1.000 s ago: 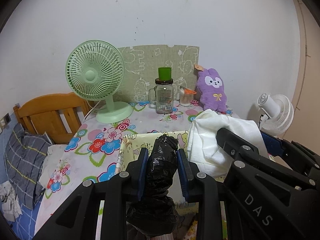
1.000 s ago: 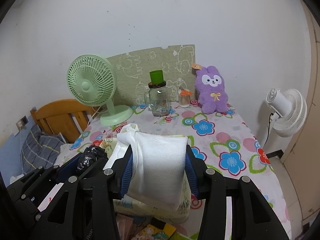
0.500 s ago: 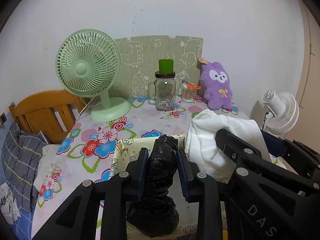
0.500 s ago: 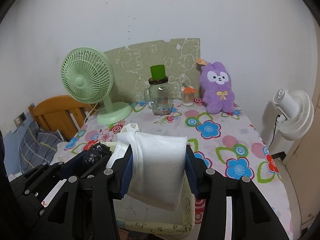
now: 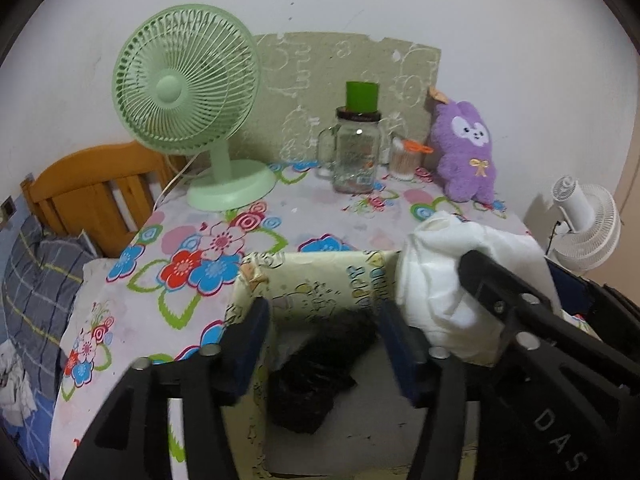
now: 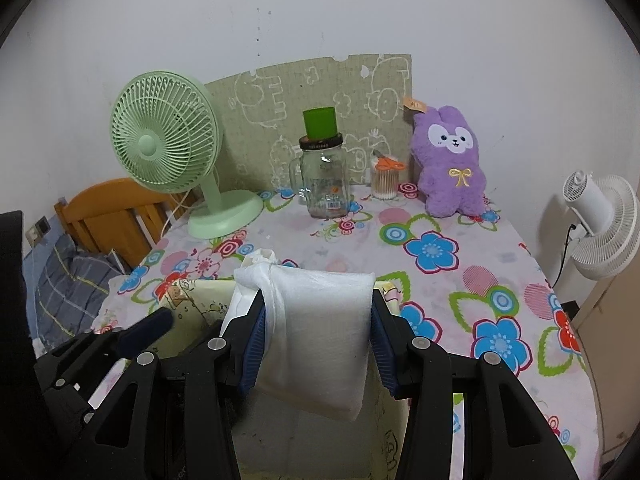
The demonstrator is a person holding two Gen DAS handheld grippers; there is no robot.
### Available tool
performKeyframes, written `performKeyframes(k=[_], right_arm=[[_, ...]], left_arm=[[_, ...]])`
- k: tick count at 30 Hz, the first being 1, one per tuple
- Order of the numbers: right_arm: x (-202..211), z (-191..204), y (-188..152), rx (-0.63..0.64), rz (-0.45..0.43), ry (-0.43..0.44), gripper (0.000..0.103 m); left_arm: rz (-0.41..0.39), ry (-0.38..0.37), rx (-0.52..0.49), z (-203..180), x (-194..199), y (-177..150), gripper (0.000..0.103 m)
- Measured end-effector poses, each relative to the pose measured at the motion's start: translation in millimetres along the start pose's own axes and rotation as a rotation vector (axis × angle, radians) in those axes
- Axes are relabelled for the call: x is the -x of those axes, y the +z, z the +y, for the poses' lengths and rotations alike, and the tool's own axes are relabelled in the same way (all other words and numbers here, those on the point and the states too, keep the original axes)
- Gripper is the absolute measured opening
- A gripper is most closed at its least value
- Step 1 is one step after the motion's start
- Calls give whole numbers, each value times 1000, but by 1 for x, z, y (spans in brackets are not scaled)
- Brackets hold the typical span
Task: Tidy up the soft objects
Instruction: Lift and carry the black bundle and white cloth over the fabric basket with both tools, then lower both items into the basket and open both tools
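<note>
While the left gripper [image 5: 324, 344] hangs with its blue pads spread wide and nothing between them, the black crumpled bag [image 5: 316, 380] lies loose inside the pale yellow fabric box [image 5: 320, 280], straight below the gap and a touch toward six o'clock, blurred enough that it may be dropping and not yet settled. Over on the other side, the right gripper [image 6: 318, 340] is clamped firmly on the white folded cloth [image 6: 320, 332], which hangs down between its fingers with its long side running vertically. That cloth sits directly above the box's open mouth, near the rim at three o'clock from the black bag, so the right hand is the one placed for the next drop. From here I'd judge the cloth only needs a straight descent and a release beside the bag.
</note>
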State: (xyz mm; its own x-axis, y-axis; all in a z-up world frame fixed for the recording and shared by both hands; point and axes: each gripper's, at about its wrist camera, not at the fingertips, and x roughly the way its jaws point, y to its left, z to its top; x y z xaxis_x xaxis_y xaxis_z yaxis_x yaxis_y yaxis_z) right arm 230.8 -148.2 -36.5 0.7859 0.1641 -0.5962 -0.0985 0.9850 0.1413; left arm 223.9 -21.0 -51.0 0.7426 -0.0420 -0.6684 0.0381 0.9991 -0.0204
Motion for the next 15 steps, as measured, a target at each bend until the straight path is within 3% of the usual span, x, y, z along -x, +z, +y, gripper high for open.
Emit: performKeyframes(k=[4,15], right_arm=[[-4,-2,-1,-13,12,15,51],[-7,-3,-1,-7,9,14,56]], left_arm=[[17,-12,26,7,-3,-1,73],[9,-74,24,11,5,-5,83]])
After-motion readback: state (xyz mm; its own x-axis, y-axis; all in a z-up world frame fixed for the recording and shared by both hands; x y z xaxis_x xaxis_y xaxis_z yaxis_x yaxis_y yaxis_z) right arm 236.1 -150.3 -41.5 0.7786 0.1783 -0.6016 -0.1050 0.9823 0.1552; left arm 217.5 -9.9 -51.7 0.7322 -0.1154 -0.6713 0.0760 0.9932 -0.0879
